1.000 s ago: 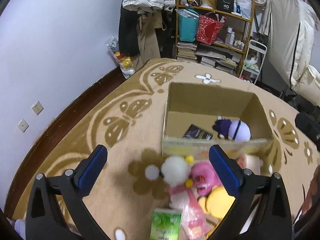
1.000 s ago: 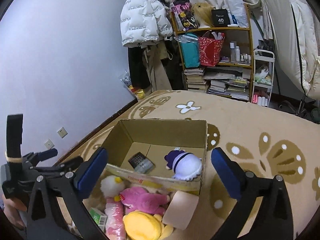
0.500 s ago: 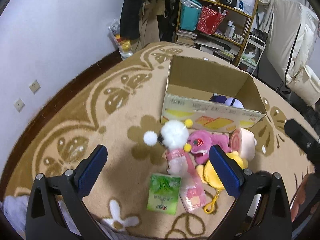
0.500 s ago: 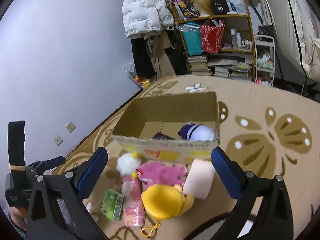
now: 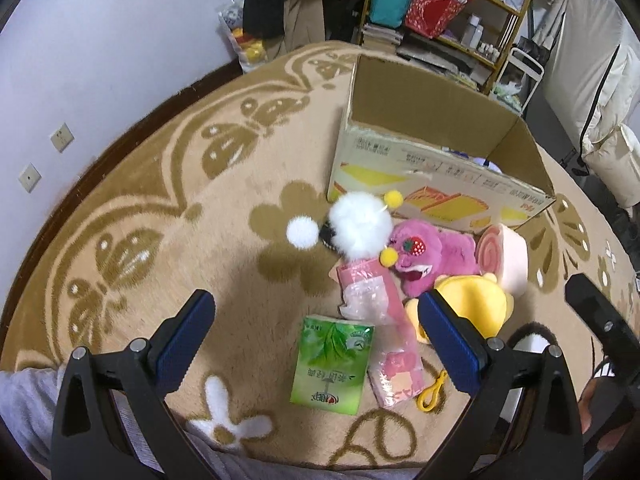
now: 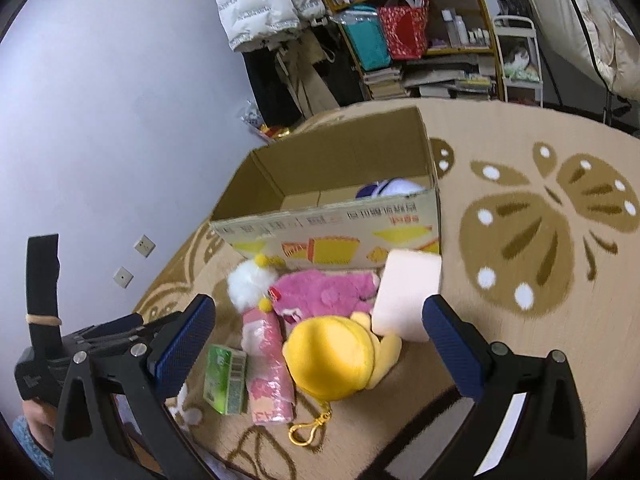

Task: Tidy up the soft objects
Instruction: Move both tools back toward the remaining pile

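Left wrist view first: the left gripper (image 5: 316, 336) is hovering over the carpet (image 5: 160, 220) with its blue-padded fingers (image 5: 186, 332) spread wide and nothing between them. A cardboard box (image 5: 432, 184) is sitting open-topped on the carpet, toward the far side, and the soft stuff is piling up right against its near wall. A white fluffy plush (image 5: 360, 226) with yellow pom-poms is lying closest to the box, touching a pink plush (image 5: 432, 252) with a strawberry on it. A pink swiss-roll cushion (image 5: 506, 256) is sitting just right of that, by the box's near right corner. A yellow plush (image 5: 476, 308) is peeking out behind the right finger, a pink wrapped pack (image 5: 380, 328) is lying lengthwise, and a green tissue pack (image 5: 332, 364) is lying flat beside it, nearest the camera.

Right wrist view: the right gripper (image 6: 318, 334) is also hanging wide open and empty, looking down over the yellow plush (image 6: 336, 356), whose keyring clip (image 6: 308, 428) is trailing onto the carpet (image 6: 520, 280). The swiss-roll cushion (image 6: 408, 294) is leaning against the box (image 6: 332, 232) front. A purple-and-white plush (image 6: 394, 188) is sitting inside the box, in its right end. The left gripper (image 6: 116, 332) is showing at the left edge, though I can't tell its finger gap from here.
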Action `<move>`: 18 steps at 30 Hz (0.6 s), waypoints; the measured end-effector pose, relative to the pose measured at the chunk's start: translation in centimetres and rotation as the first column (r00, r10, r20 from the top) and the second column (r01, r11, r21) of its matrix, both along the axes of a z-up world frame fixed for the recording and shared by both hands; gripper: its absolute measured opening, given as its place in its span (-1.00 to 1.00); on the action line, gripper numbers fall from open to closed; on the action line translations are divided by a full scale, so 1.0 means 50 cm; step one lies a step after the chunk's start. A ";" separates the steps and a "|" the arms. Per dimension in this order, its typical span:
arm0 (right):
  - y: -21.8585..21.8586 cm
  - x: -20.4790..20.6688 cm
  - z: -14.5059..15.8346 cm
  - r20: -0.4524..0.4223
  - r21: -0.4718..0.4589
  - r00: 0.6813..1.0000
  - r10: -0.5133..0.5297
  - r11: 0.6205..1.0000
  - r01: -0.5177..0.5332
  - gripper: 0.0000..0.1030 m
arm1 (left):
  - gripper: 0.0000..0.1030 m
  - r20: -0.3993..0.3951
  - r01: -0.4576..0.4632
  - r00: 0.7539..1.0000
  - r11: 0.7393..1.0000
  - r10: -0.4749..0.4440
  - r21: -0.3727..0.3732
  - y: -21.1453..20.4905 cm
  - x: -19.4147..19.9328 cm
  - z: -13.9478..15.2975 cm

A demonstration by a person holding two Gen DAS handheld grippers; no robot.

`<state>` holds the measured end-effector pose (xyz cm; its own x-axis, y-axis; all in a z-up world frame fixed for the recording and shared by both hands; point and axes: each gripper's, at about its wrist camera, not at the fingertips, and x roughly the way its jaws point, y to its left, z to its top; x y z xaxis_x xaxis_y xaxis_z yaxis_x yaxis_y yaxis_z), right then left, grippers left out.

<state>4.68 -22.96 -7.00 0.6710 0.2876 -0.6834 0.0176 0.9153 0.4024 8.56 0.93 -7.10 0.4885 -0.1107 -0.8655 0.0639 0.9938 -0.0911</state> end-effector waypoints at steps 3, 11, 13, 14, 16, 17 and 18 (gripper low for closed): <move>0.001 0.003 -0.017 -0.023 -0.009 1.000 -0.005 1.000 0.005 1.00 | 0.95 -0.034 -0.001 0.999 1.000 0.001 -0.009 0.002 0.006 -0.014; 0.008 0.014 -0.067 -0.097 0.005 0.995 0.006 1.000 -0.005 1.00 | 0.95 -0.132 0.005 0.991 1.000 -0.005 -0.002 -0.001 0.020 -0.061; 0.006 0.017 -0.078 -0.115 0.019 0.993 0.006 1.000 -0.003 1.00 | 0.95 -0.157 0.007 0.988 1.000 -0.007 -0.001 -0.004 0.022 -0.074; 0.005 0.019 -0.083 -0.126 0.025 0.992 0.004 1.000 0.000 1.00 | 0.95 -0.165 0.009 0.986 1.000 -0.009 0.000 -0.005 0.023 -0.079; 0.003 0.023 -0.093 -0.142 0.032 0.990 0.000 0.999 0.004 1.00 | 0.95 -0.188 0.012 0.982 1.000 -0.013 -0.007 -0.008 0.027 -0.091; 0.002 0.025 -0.098 -0.151 0.037 0.988 -0.001 0.999 0.007 1.00 | 0.95 -0.197 0.013 0.980 1.000 -0.015 -0.009 -0.010 0.028 -0.097; 0.001 0.028 -0.104 -0.161 0.046 0.987 -0.001 0.999 0.009 1.00 | 0.95 -0.205 0.014 0.979 1.000 -0.015 -0.007 -0.012 0.030 -0.101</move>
<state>6.09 -22.91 -12.20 0.5549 0.3182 -0.7686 0.0900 0.8956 0.4357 10.07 0.35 -12.16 0.2992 -0.1213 -0.9465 0.0577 0.9924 -0.1089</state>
